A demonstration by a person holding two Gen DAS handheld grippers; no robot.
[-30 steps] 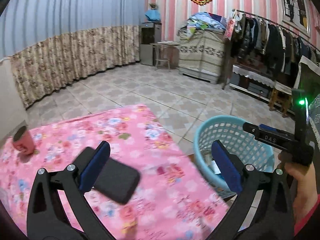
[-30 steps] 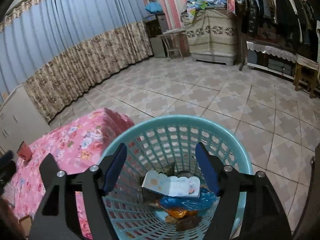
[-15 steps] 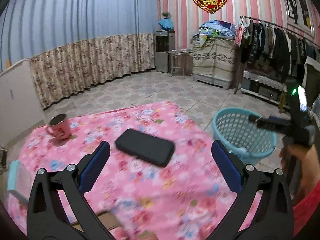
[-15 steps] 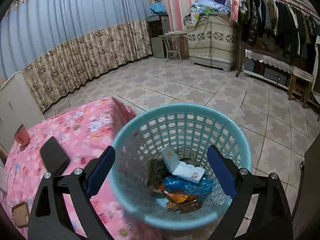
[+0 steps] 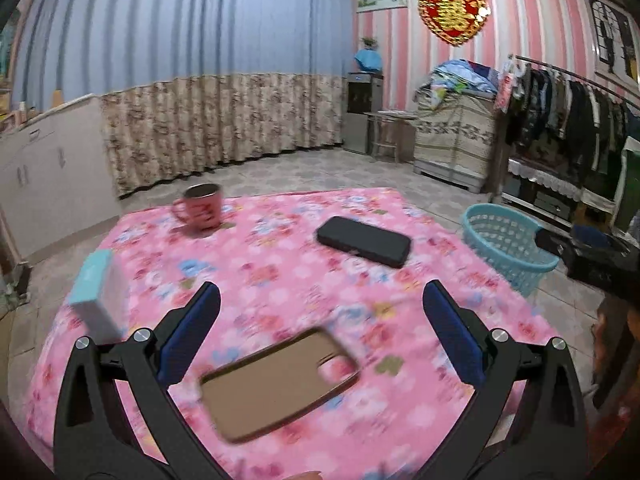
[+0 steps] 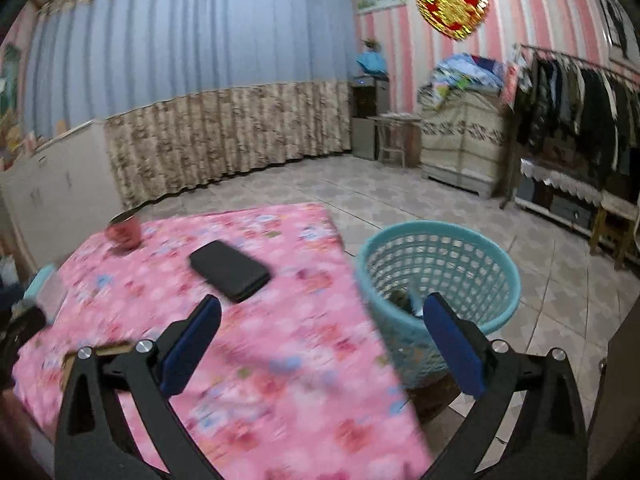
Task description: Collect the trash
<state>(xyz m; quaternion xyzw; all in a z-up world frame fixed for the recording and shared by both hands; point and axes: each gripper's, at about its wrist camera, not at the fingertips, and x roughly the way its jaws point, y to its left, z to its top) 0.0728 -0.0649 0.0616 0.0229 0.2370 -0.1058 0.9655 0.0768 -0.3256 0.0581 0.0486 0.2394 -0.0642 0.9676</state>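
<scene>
Both views swung back over pink floral table (image 5: 280,280), tiled floor (image 6: 400,200), striped walls (image 5: 400,40)

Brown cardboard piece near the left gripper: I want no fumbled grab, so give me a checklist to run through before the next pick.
1. Left gripper jaws wide, nothing between the pads: ok.
2. Brown cardboard piece lies flat on the pink floral cloth, below and between the left fingers: ok.
3. Right gripper empty, its jaws opening, nothing between them: ok.
4. Blue basket upright beside the table, mouth unobstructed: ok.
5. Non-trash kept clear: black phone, pink mug and light blue box all lie apart from the cardboard: ok.
6. Sharp view of the cardboard's edges: blurred, cannot tell.
</scene>
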